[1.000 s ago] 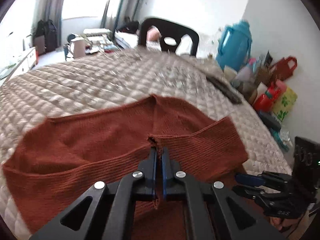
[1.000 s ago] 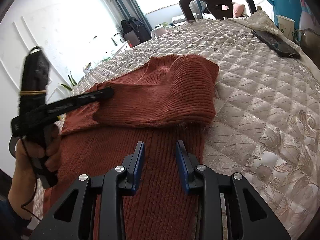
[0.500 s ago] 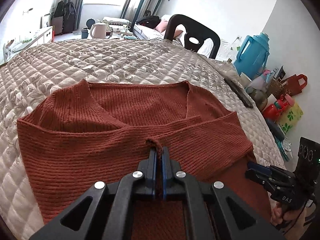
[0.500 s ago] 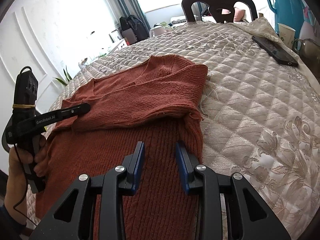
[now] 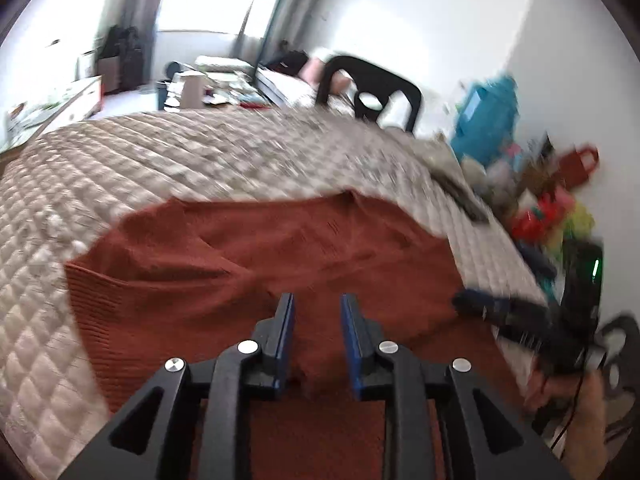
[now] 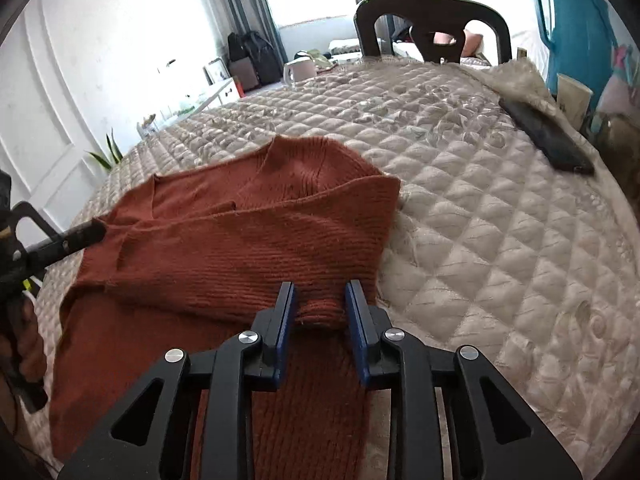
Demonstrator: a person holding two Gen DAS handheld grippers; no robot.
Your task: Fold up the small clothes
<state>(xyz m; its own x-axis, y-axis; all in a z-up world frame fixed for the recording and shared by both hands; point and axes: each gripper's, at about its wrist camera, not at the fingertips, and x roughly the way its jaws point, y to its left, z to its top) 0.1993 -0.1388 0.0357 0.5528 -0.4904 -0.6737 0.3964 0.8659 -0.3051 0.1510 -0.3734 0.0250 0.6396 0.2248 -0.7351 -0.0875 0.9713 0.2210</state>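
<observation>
A rust-red knitted sweater (image 5: 248, 280) lies on the quilted beige bedspread (image 5: 168, 168), both sleeves folded across its front. My left gripper (image 5: 316, 308) is open and empty, just above the sweater's lower middle. In the right wrist view the sweater (image 6: 240, 248) fills the left half. My right gripper (image 6: 320, 296) is open, its jaws standing either side of the folded sleeve's cuff (image 6: 320, 312) without closing on it. The right gripper also shows in the left wrist view (image 5: 500, 312), and the left gripper shows in the right wrist view (image 6: 72, 236).
A black phone (image 6: 548, 140) lies on the bedspread at the right edge. A dark chair (image 6: 432, 24) stands at the far end. A blue jug (image 5: 488, 120) and coloured clutter (image 5: 552, 208) sit beside the bed on the right. A white kettle (image 6: 300, 70) is farther back.
My left gripper has opened and let go of the sleeve edge, which now lies folded on the sweater. My right gripper has moved forward to the cuff of the other folded sleeve.
</observation>
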